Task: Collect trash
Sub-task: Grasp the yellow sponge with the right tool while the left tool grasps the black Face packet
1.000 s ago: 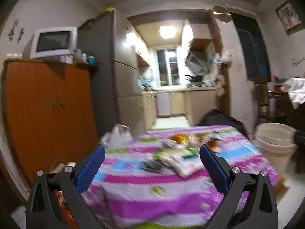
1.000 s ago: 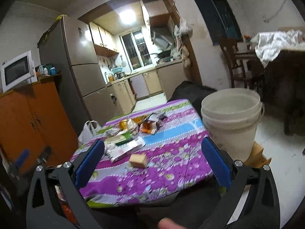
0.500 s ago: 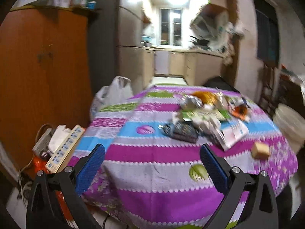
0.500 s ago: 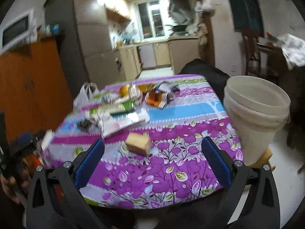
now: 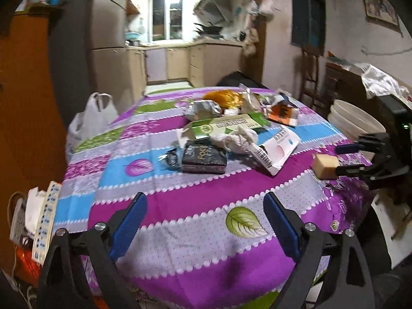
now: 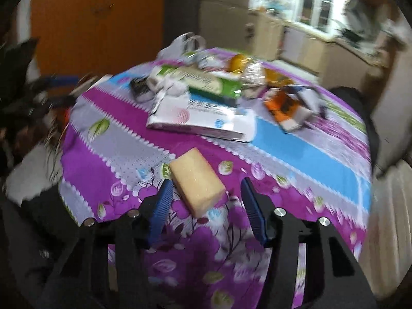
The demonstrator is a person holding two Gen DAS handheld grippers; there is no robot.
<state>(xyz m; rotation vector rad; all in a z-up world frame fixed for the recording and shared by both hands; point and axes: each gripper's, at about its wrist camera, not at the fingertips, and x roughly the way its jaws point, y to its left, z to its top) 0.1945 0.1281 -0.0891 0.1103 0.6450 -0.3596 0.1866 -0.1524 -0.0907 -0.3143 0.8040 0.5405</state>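
Observation:
A purple patterned tablecloth (image 5: 195, 206) covers the table, with a pile of trash on it. The pile includes a black box (image 5: 204, 158), a green carton (image 5: 226, 126), a white box (image 5: 276, 152) and an orange wrapper (image 5: 282, 113). A yellow sponge-like block (image 6: 195, 180) lies apart near the table's edge. My right gripper (image 6: 207, 193) straddles it. Its jaws are closing with the block between them, and a gap still shows at the right pad. My left gripper (image 5: 206, 221) hovers over bare cloth short of the pile. Its jaws are wide, closing slightly, with nothing between them.
A white bucket (image 5: 352, 121) stands beside the table at the right. A white plastic bag (image 5: 90, 121) hangs at the table's far left edge. A power strip (image 5: 45, 221) and cables lie low at the left, by an orange cabinet (image 5: 25, 103). The kitchen lies beyond.
Both grippers have dropped and tilted down toward the table. The right one rolled, came up around the yellow block and narrowed its jaws. The left one moved closer to the pile.

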